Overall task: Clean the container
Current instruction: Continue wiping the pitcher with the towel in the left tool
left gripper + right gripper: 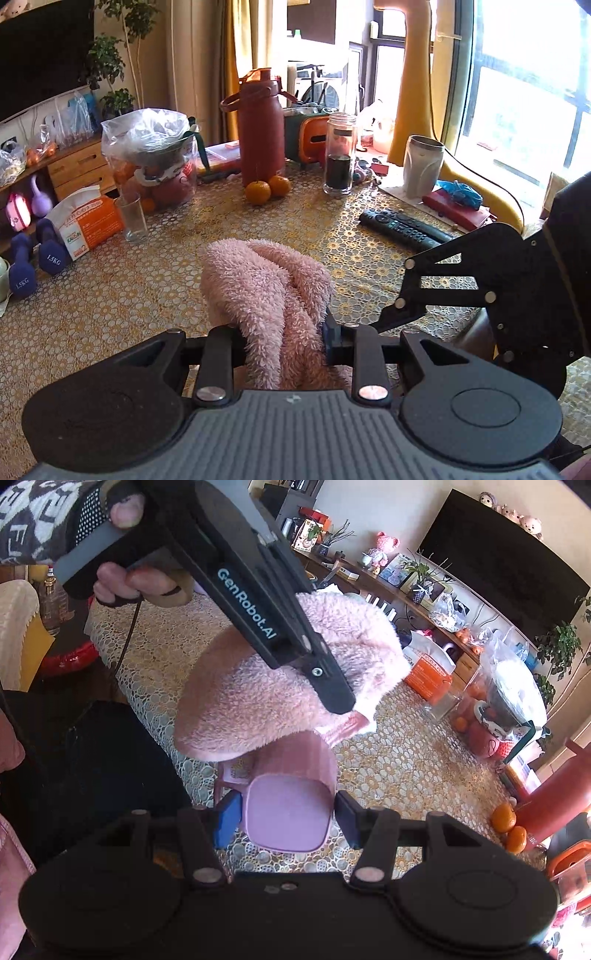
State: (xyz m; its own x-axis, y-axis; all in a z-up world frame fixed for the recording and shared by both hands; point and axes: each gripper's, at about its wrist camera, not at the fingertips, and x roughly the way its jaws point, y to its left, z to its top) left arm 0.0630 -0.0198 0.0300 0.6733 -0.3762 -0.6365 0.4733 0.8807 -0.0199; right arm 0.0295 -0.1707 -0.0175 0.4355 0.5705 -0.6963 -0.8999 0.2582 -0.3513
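Nearest me, my left gripper [286,332] has its fingers clenched on a fluffy pink cloth [266,291], which bunches up above them. My right gripper [284,819] grasps a pink container [290,812] by its sides, its open mouth tipped away from me, just above the patterned surface [406,768]. The cloth hangs right over the container's far end, with my left gripper crossing over it.
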